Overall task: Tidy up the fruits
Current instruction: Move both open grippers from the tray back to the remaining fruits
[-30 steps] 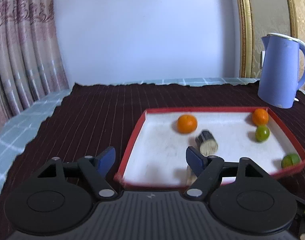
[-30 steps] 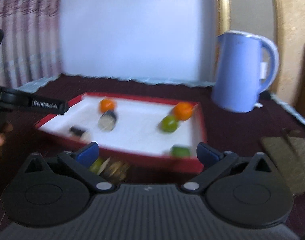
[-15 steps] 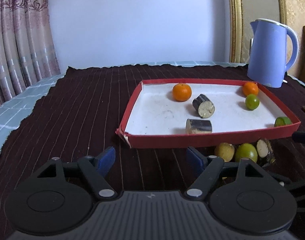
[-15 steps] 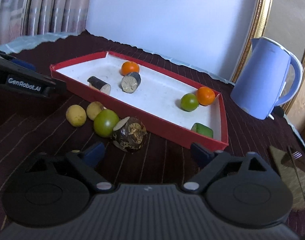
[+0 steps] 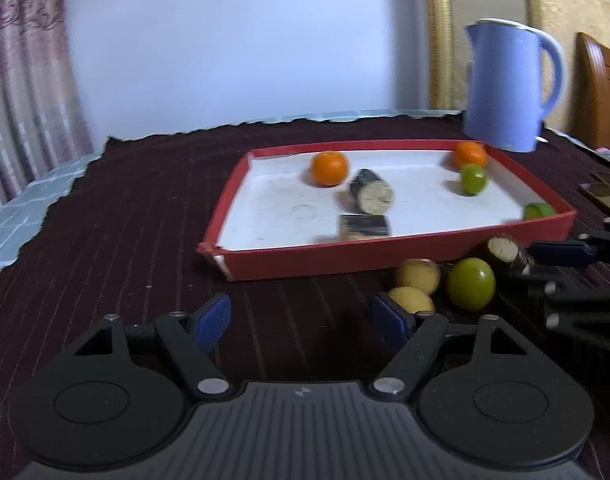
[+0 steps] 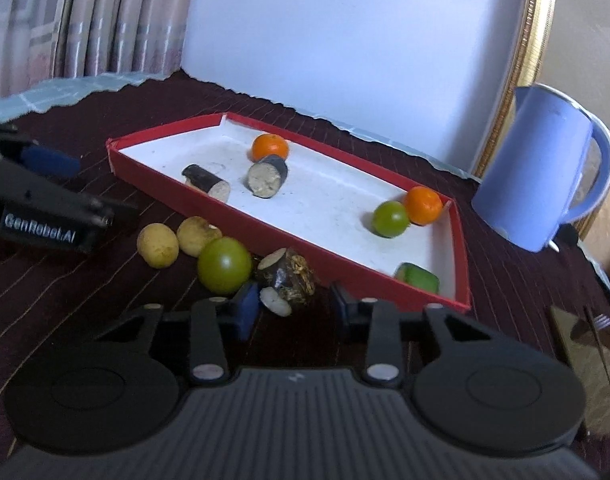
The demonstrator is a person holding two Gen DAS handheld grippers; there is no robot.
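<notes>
A red tray (image 5: 385, 254) (image 6: 241, 220) with a white floor holds two oranges (image 5: 329, 168), a green fruit (image 5: 473, 179), a green piece (image 6: 419, 278) and two dark cane pieces (image 6: 267, 176). In front of it on the cloth lie two yellow fruits (image 6: 157, 245), a big green fruit (image 6: 224, 265) and a dark cane piece (image 6: 289, 276). My right gripper (image 6: 293, 312) is open, its jaws on either side of that dark piece, close to it. My left gripper (image 5: 303, 320) is open and empty, just left of the yellow fruits (image 5: 411, 300).
A blue kettle (image 5: 509, 84) (image 6: 545, 168) stands behind the tray at the right. A dark maroon cloth (image 5: 125, 220) covers the table. A flat brown object with a fork (image 6: 589, 344) lies at the far right. Curtains hang at the left.
My right gripper has moved forward and down to the dark cane piece and its jaws have narrowed around it. My left gripper has drifted right, toward the yellow fruits.
</notes>
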